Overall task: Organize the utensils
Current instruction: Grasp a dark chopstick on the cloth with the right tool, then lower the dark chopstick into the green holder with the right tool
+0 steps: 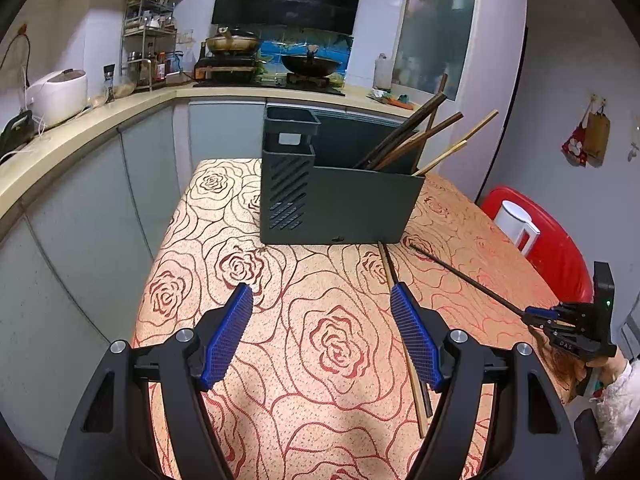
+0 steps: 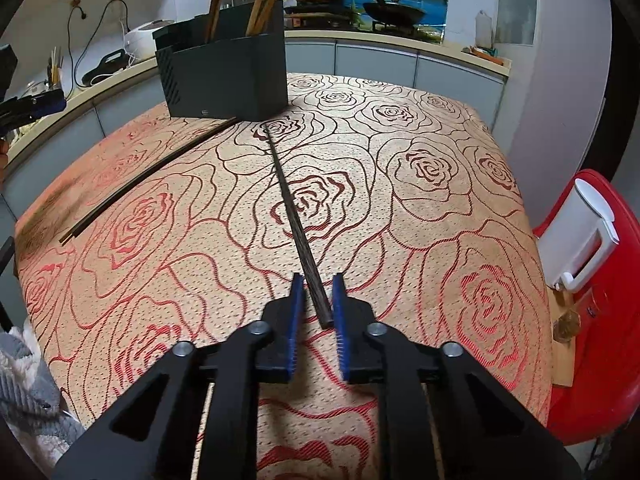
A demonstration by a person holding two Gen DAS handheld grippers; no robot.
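A dark grey utensil holder [image 1: 340, 200] [image 2: 224, 76] stands at the far end of the rose-patterned table [image 1: 320, 340], with several chopsticks [image 1: 420, 140] leaning in its right compartment. My right gripper [image 2: 318, 284] [image 1: 538, 314] is shut on the near end of a dark chopstick [image 2: 292, 208] [image 1: 464, 276]. The far tip of that chopstick rests on the cloth close to the holder. My left gripper [image 1: 322, 296] hangs open over the table with nothing between its fingers. A pair of chopsticks [image 1: 404, 344] [image 2: 140, 184] lies on the cloth, passing under its right finger.
A red chair [image 1: 560, 248] [image 2: 600, 340] with a white jug [image 1: 516, 224] [image 2: 580, 232] stands at the table's right side. The kitchen counter [image 1: 100, 128] with a rice cooker [image 1: 60, 96] and a stove runs behind and to the left. A fleecy sleeve [image 2: 24, 380] shows low on the left.
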